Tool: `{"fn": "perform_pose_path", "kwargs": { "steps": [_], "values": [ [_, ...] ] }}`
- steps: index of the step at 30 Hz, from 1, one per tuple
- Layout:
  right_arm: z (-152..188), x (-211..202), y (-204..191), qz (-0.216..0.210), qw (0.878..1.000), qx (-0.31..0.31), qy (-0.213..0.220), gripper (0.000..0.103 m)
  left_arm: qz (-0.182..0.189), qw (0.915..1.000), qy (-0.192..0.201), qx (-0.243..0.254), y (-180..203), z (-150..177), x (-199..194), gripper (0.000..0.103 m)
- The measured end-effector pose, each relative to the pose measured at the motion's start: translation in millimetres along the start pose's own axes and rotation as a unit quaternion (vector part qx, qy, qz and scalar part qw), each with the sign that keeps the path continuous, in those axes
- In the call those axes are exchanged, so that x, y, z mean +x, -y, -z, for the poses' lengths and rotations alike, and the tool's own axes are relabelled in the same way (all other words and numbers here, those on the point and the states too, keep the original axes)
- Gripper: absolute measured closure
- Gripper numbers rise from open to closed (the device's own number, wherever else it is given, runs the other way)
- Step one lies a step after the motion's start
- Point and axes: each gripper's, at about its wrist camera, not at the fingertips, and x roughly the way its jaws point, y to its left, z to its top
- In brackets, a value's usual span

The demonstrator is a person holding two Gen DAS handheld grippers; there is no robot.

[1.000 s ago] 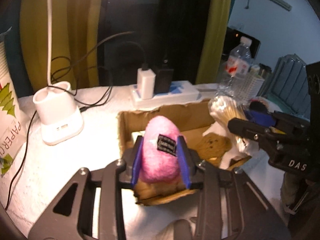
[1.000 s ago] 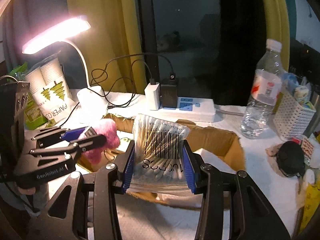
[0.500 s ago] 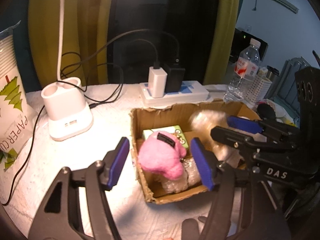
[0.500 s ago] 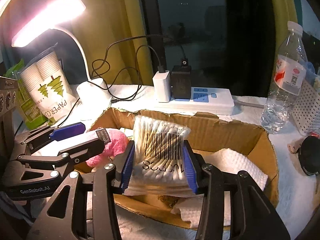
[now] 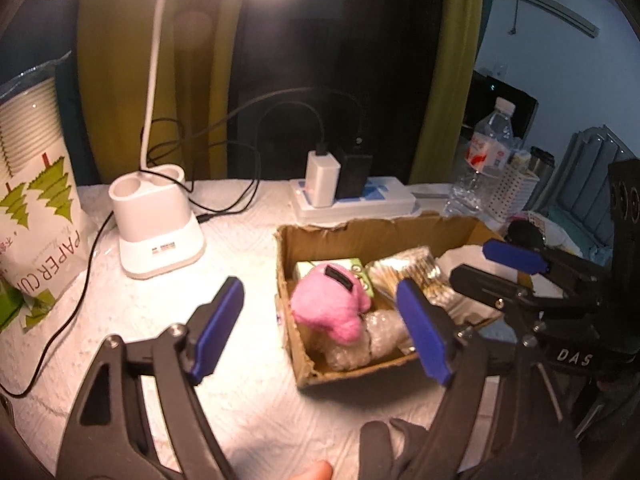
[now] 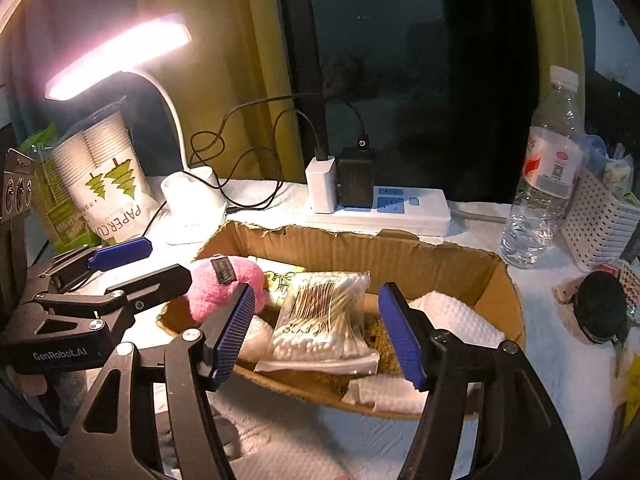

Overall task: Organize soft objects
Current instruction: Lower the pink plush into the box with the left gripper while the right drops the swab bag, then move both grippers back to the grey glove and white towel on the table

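Cardboard box (image 5: 384, 236): one, ahead of and below both your grippers, holding everything already sorted.
Left gripper (image 5: 320, 328): jaws wide and opening, nothing between the pads; the pink plush toy (image 5: 326, 306) lies loose in the box's near-left end.
Right gripper (image 6: 318, 328): jaws opening, clear of the cotton swab bag (image 6: 324, 320), which lies in the box, long axis pointing away from you.
Count: one plush, one swab bag, one white foam sheet (image 6: 460, 316).
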Motion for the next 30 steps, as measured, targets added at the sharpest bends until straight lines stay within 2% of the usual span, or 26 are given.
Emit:
{"fn": "perform_pose_path", "kwargs": {
  "steps": [10,30],
  "values": [
    [9.1,-32.5,-14.1,0.005,1.000,-0.009,0.012,0.035,0.005,0.9999,0.010,0.011,9.6,10.1,-29.5,0.023],
    [47.9,-83.5,-27.0,0.033,0.999,-0.002,0.017,0.035,0.013,0.9993,0.024,0.024,24.9,43.2,-78.3,0.023]
  ]
}}
